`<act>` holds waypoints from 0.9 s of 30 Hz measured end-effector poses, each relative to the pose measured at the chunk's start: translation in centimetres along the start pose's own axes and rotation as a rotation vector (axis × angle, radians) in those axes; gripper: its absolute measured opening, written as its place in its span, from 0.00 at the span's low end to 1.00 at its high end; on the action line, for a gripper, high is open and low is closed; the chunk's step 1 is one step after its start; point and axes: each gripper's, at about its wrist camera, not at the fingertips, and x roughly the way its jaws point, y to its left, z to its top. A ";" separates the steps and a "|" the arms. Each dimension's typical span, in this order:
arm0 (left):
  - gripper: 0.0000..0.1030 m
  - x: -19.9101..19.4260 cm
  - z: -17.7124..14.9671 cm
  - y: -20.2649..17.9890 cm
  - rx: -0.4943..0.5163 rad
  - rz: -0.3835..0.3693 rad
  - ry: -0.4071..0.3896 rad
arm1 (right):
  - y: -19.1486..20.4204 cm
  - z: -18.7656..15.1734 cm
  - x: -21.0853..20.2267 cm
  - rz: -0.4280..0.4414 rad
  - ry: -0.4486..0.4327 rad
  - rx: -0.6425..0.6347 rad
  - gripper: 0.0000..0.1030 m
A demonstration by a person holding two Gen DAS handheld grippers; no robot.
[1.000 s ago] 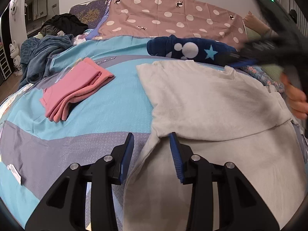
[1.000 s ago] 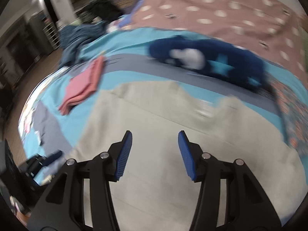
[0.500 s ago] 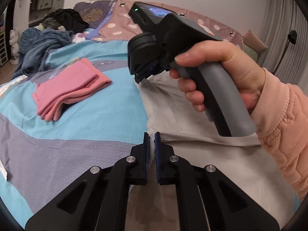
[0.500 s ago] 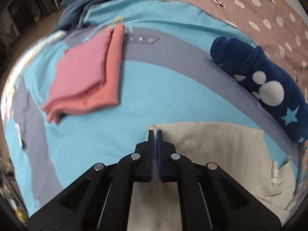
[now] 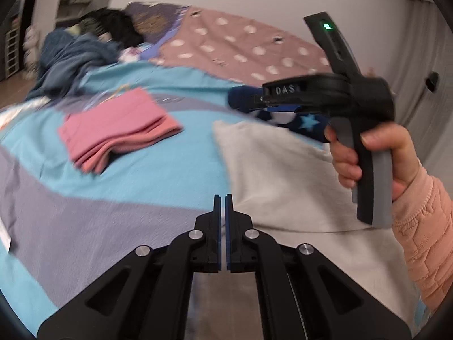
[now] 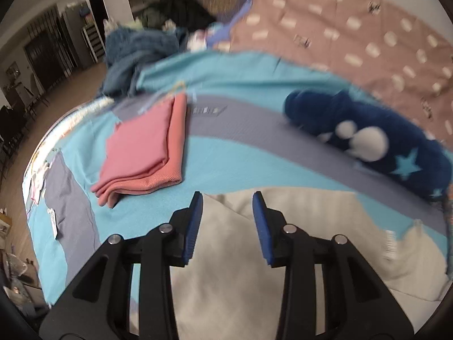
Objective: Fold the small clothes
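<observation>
A cream shirt (image 5: pixel 286 175) lies spread on the bed, its near part running under my left gripper (image 5: pixel 222 198). That gripper is shut, its pads pinching the shirt's left edge. My right gripper (image 6: pixel 226 199) hovers over the shirt's folded far-left corner (image 6: pixel 226 206); its jaws are opening, and the cloth lies beneath them without being pressed. In the left wrist view a hand (image 5: pixel 368 155) in a peach sleeve holds the right gripper above the shirt's far right side. A folded pink garment (image 5: pixel 119 130) rests to the left, also seen as a pink garment (image 6: pixel 144 153) in the right wrist view.
A dark blue plush garment (image 6: pixel 368 138) with white dots and stars lies behind the shirt. A dotted brown blanket (image 5: pixel 240 48) covers the far bed. A heap of blue and black clothes (image 5: pixel 73 53) sits far left. The teal and grey bedspread (image 5: pixel 85 221) lies between the garments.
My left gripper closed on the shirt's edge and lifted slightly. My right gripper shut on the shirt's corner, then opened and swung back to the right.
</observation>
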 end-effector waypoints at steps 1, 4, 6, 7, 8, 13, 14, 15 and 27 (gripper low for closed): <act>0.01 0.3 0.3 -0.7 0.016 -0.026 0.002 | -0.4 -1.0 -2.0 -0.003 -0.043 -0.027 0.36; 0.01 2.9 0.6 -2.4 0.061 -0.047 0.055 | -2.0 -5.1 -5.5 -0.025 -0.070 -0.075 0.36; 0.02 6.8 -0.5 -2.2 0.068 0.016 0.187 | -3.6 -8.4 -5.8 -0.026 -0.010 -0.044 0.36; 0.03 7.9 -1.0 -1.8 0.039 0.001 0.213 | -4.8 -10.6 -5.4 -0.041 0.031 -0.007 0.37; 0.03 7.6 -0.6 -0.9 -0.017 -0.043 0.198 | -6.0 -12.6 -4.2 -0.064 0.099 0.024 0.37; 0.03 6.7 -0.5 -1.3 -0.023 -0.004 0.187 | -8.4 -16.0 -5.5 -0.019 0.059 0.124 0.43; 0.03 6.0 -0.5 -2.0 0.001 0.023 0.170 | -8.6 -16.0 -6.0 -0.031 0.070 0.152 0.46; 0.03 5.3 -0.5 -2.8 0.021 0.027 0.143 | -8.9 -16.0 -6.7 -0.046 0.074 0.175 0.50; 0.20 8.1 -1.0 -6.3 0.140 0.120 0.195 | -12.7 -23.1 -11.0 -0.132 0.083 0.114 0.81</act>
